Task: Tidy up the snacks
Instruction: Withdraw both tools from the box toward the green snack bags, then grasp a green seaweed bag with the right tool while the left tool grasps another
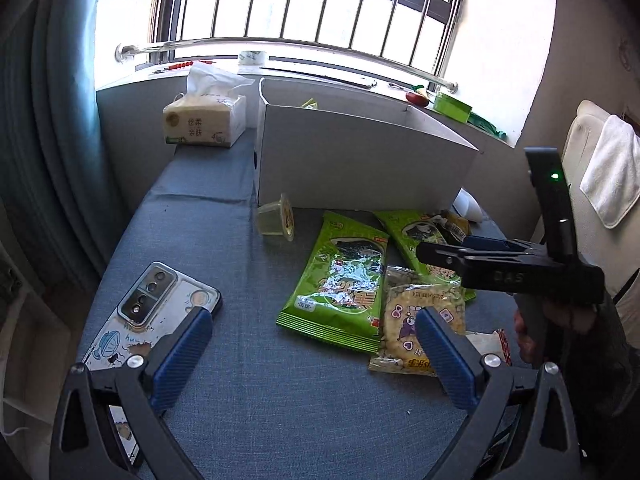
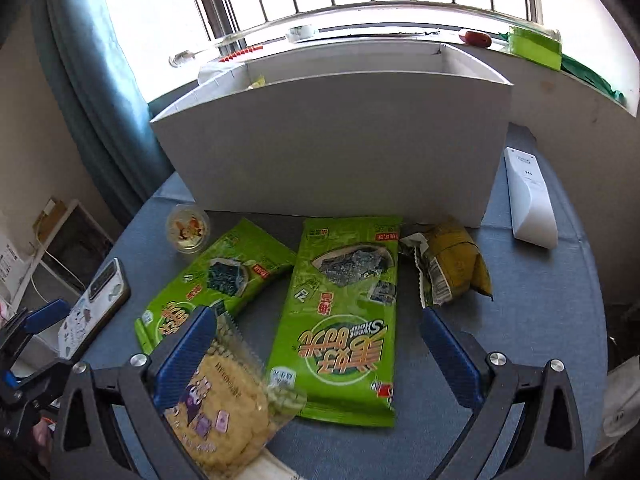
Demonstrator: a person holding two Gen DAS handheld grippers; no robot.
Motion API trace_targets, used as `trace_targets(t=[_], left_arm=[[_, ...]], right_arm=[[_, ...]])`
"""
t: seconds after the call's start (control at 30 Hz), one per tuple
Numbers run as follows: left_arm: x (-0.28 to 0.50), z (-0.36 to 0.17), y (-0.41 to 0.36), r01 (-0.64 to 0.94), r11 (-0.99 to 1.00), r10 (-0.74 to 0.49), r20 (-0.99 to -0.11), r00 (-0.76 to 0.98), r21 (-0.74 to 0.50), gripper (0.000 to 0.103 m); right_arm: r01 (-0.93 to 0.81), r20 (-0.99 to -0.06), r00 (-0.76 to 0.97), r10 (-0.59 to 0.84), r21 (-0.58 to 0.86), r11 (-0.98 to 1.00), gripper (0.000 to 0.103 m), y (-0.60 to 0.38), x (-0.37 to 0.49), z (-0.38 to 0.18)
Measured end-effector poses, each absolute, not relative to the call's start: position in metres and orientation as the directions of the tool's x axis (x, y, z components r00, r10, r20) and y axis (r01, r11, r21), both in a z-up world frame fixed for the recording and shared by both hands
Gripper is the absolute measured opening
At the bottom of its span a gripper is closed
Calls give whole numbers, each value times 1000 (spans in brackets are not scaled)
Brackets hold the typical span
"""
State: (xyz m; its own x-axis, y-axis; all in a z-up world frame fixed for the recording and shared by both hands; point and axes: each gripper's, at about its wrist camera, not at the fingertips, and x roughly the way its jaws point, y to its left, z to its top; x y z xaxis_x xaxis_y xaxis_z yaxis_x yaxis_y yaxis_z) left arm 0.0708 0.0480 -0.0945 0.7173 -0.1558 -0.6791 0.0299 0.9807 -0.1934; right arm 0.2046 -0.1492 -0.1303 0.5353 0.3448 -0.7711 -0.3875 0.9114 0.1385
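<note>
Looks like the picking-up stage, nothing grabbed yet. Right hand-held gripper (image 2: 316,340) spread wide, hovering over the seaweed pack (image 2: 344,320) lying flat just in front of the white box (image 2: 332,144). Left hand-held gripper (image 1: 314,340) also spread, empty, over bare blue surface (image 1: 224,248) beside the phone (image 1: 152,312). Second seaweed pack (image 2: 212,284), rice cracker (image 2: 224,396), jelly cup (image 2: 188,228) and yellow bag (image 2: 452,264) also out front of the box. Probably next: drop down, pinch the pack's edge, lift over the box wall.

On the tabletop (image 2: 540,320) I count two green seaweed packets (image 2: 344,320) (image 2: 208,284), one rice cracker pack (image 2: 224,408), one yellow crumpled bag (image 2: 452,268), one jelly cup (image 2: 188,228), one white box (image 2: 332,144), one phone (image 2: 96,308), one remote (image 2: 528,200) and one tissue pack (image 1: 204,120).
</note>
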Motion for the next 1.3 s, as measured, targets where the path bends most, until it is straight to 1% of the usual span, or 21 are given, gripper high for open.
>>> trace_targets(t=[0.17,0.2,0.23,0.27,0.37,0.47,0.63,0.77,0.93,1.03,1.07,1.1,1.13,1.17,1.23,1.3], left_arm=[[73,-97,53,14,980,-150,-683,715,-200,103],[73,-98,53,13,979,-151,-685,713,-202,103],[74,-98,53,12,980,-150,-688,710,-200,103],[74,-98,52,12,980,-148,-689,709,-198,103],[75,-100,50,17,982,-146,-695,704,-189,103],[79,-102,47,27,984,-146,-701,698,-178,103],[98,-108,38,51,989,-135,-731,669,-136,103],[125,-114,23,100,990,-140,-758,637,-99,103],[167,-131,0,164,986,-78,-826,559,18,103],[181,-142,-9,218,975,-84,-850,520,38,103],[183,-145,-11,231,972,-83,-855,512,44,99],[183,-145,-12,245,969,-91,-853,514,44,92],[181,-144,-12,269,963,-135,-845,517,10,71],[180,-142,-11,275,961,-155,-844,514,-9,68],[175,-138,-11,271,963,-150,-839,524,-3,65],[166,-129,-9,275,961,-181,-813,554,-27,63]], right_arm=[[-368,-819,510,262,67,927,103,-136,219,-144],[-365,-828,506,242,49,930,100,-133,221,-147],[-369,-838,497,224,29,929,86,-130,221,-150],[-374,-834,518,190,-20,927,75,-126,221,-149],[-376,-830,511,225,20,927,66,-130,219,-144],[-372,-802,541,253,41,927,65,-141,212,-135],[-365,-723,606,332,118,923,65,-174,191,-103],[-338,-659,665,350,152,929,65,-203,170,-79],[-330,-617,683,391,217,919,65,-227,154,-62],[-321,-607,689,395,233,918,65,-237,144,-65],[-318,-606,689,398,241,917,65,-240,141,-67],[-318,-606,686,403,249,915,65,-243,139,-69],[-314,-604,687,403,254,915,65,-246,136,-70],[-309,-604,687,404,260,915,65,-249,134,-72],[-307,-599,683,418,283,909,65,-253,132,-76],[-306,-592,687,421,290,907,65,-254,130,-79]])
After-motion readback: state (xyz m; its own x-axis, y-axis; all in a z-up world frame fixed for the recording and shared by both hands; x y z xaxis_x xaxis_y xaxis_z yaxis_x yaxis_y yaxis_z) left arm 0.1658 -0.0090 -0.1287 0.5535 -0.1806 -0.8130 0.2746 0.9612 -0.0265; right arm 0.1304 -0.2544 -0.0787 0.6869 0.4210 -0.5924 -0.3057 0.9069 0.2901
